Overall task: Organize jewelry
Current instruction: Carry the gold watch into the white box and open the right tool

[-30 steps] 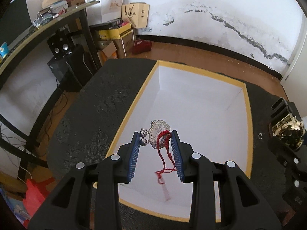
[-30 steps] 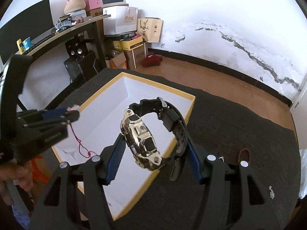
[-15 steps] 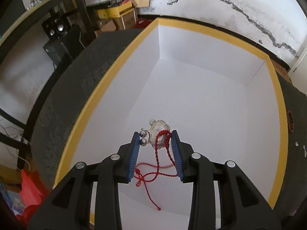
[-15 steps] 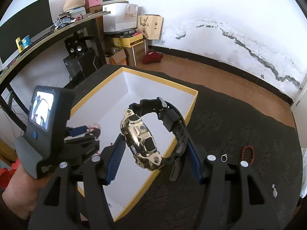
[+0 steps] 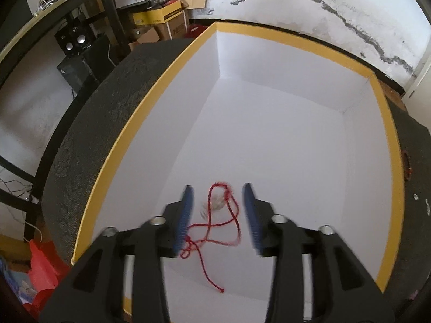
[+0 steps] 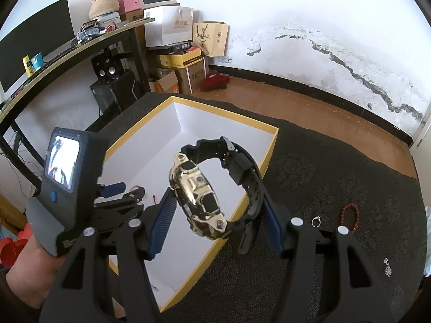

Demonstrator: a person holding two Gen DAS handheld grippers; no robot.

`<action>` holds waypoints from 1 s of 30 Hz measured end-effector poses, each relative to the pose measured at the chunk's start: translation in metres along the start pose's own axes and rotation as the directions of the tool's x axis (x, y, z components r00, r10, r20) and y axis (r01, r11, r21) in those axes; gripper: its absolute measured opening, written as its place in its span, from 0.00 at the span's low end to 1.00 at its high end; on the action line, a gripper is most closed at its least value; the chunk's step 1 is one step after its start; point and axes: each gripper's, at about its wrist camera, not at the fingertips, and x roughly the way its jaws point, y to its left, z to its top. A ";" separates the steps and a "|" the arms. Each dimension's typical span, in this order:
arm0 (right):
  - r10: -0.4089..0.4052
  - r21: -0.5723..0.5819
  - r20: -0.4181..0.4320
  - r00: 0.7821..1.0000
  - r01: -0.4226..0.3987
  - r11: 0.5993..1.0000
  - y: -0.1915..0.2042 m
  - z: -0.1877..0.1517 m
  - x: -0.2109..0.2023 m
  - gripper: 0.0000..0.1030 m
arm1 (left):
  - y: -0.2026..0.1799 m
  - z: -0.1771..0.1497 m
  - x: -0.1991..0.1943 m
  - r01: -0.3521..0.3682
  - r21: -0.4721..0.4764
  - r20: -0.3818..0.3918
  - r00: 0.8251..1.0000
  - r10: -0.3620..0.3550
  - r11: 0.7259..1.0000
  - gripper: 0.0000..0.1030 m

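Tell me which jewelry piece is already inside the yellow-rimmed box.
The red-cord pendant, lying on the white floor of the box. The watch is gripped in the right hand-held gripper; ring and bead bracelet lie on the cloth.

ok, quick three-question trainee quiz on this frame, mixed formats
1. True or false: the right gripper is shut on the watch.
2. Where is the red cord? A) on the dark cloth B) inside the box C) on the desk
3. Fill in: the left gripper jaws stand ____.

Key: 1 true; 2 B; 3 open
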 end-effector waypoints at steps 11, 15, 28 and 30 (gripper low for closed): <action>0.006 0.003 0.014 1.000 -0.006 1.000 0.001 0.000 -0.009 0.58 | -0.006 -0.006 -0.033 0.003 0.033 0.053 0.999 -0.005 0.999 0.90; 0.021 -0.013 -0.002 1.000 -0.021 1.000 0.007 0.002 -0.007 0.58 | 0.000 -0.015 -0.049 0.007 0.002 0.069 0.998 -0.007 1.000 0.90; 0.035 -0.081 -0.087 0.996 -0.042 0.996 0.049 0.031 0.008 0.58 | -0.003 -0.067 -0.083 -0.004 -0.077 0.162 0.987 0.016 0.997 0.91; 0.035 -0.087 -0.107 0.994 -0.045 0.995 0.055 0.036 0.016 0.58 | 0.000 -0.070 -0.081 -0.003 -0.095 0.163 0.987 0.018 0.995 0.91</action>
